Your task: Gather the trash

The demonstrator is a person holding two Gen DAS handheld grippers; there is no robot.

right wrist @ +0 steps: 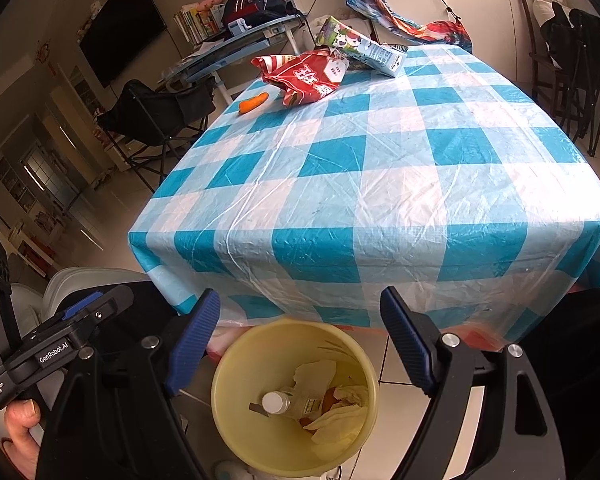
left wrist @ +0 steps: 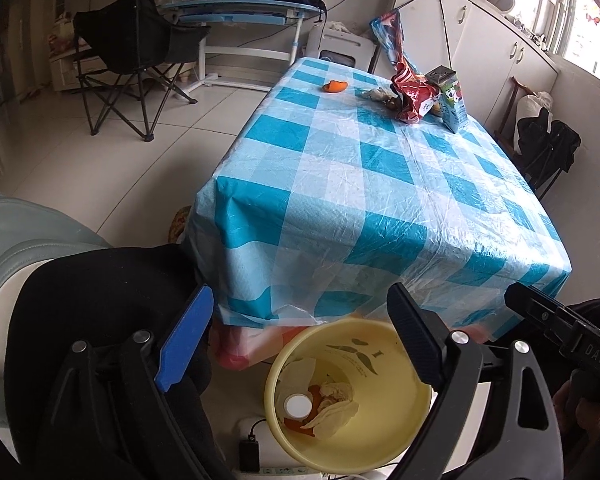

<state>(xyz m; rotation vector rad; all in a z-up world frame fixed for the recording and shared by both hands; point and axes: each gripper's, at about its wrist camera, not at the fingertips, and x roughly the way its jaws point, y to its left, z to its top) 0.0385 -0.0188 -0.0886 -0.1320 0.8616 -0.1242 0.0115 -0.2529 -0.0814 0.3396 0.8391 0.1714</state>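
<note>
Daylight enters from windows (left wrist: 584,20) at the far right, blown out to white. It leaves soft glare and shiny creases on the plastic tablecloth (left wrist: 380,184) over the surface. The far left of the room sits dim. Both views are sharp, with strong fisheye bending and dark vignetted corners.

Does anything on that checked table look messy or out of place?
Yes. At the far end of the blue-checked plastic tablecloth, a crumpled red snack bag lies torn open, a green-and-white drink carton has toppled on its side, and an orange peel piece sits alone.
</note>
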